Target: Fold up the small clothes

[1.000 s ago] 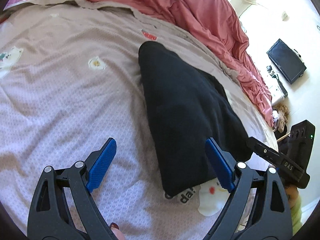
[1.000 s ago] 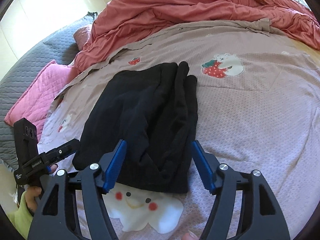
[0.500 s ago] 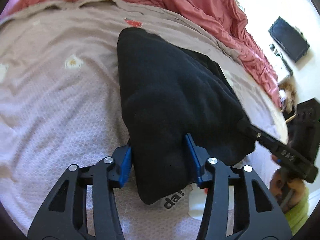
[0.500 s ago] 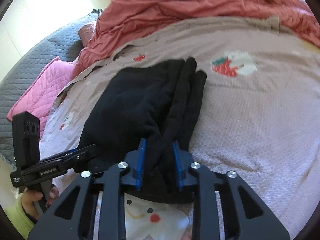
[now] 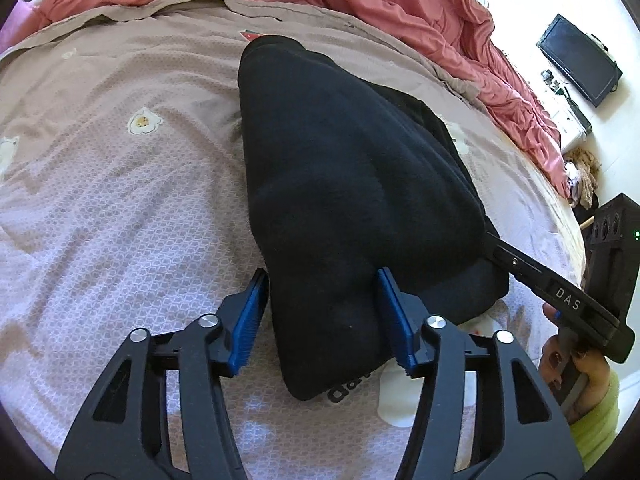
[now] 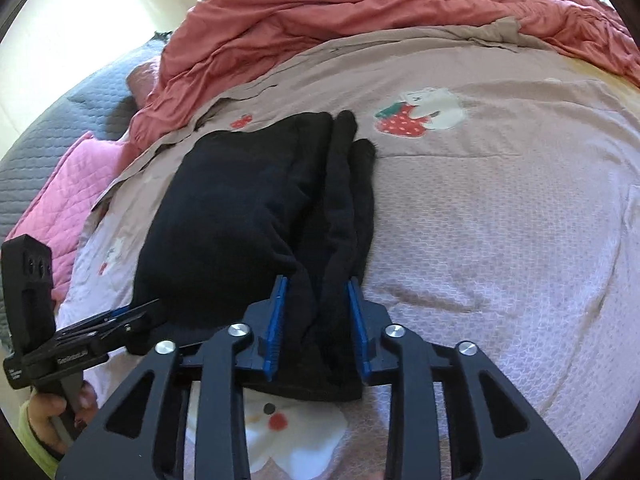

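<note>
A black garment (image 5: 340, 152) lies folded on the mauve printed bedsheet (image 5: 120, 200), narrow end far, wide end near me. My left gripper (image 5: 324, 312) straddles its near left corner. The blue pads (image 5: 250, 312) touch bunched cloth on both sides while the jaws are opening. In the right wrist view the same garment (image 6: 240, 208) shows several lengthwise folds. My right gripper (image 6: 316, 312) holds the near right edge between its pads (image 6: 276, 316), and these jaws are opening too. Each view shows the other gripper biting the hem: the right gripper (image 5: 494, 250) and the left gripper (image 6: 138, 312).
A rumpled red duvet (image 6: 360, 20) is heaped along the far side of the bed. A pink quilted pillow (image 6: 52, 200) and grey quilt (image 6: 60, 120) lie at the left. A black screen (image 5: 576, 60) stands on the floor beyond the right edge of the bed.
Both grippers moved forward from just short of the garment onto its near edge. Their jaws closed on the cloth, then widened slightly.
</note>
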A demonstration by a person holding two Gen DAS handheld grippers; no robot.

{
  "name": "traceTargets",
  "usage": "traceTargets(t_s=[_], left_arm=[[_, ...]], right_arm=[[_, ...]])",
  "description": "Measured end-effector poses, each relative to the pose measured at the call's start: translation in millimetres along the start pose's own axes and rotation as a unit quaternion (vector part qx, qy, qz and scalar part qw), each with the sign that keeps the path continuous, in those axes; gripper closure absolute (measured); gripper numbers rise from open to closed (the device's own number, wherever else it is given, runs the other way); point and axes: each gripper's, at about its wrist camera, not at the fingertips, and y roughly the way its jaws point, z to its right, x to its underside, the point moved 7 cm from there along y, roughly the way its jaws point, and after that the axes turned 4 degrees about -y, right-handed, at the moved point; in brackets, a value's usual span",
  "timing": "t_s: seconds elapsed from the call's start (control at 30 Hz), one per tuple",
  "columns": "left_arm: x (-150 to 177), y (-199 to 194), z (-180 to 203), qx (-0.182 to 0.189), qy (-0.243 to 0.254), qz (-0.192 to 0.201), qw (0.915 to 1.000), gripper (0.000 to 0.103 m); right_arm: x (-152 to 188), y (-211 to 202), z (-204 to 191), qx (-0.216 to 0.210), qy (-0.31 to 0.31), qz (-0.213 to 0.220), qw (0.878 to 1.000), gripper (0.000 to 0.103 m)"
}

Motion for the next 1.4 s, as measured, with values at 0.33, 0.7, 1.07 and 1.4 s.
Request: traceTargets(t_s=[0.33, 0.7, 1.07, 1.4], left_arm=[[0, 2, -2, -0.004, 0.000, -0.002, 1.0000, 0.050], [0, 0, -5, -0.009, 0.003, 0.004, 0.9999, 0.049], [3, -7, -7, -0.012, 0.001, 0.005, 0.9999, 0.047], [-3, -37, -7, -0.029, 0.001, 0.037, 0.9989, 0.040]], right_arm=[[2, 0, 2, 0.032, 0.003, -0.007, 0.999, 0.048], [-26, -24, -40, 0.019, -0.075, 0.039, 0.996, 0.048], [-15, 16, -36, 0.034, -0.062, -0.027, 0.997, 0.056], [-37, -62, -53, 0.035, -0.082, 0.088, 0.992, 0.008]])
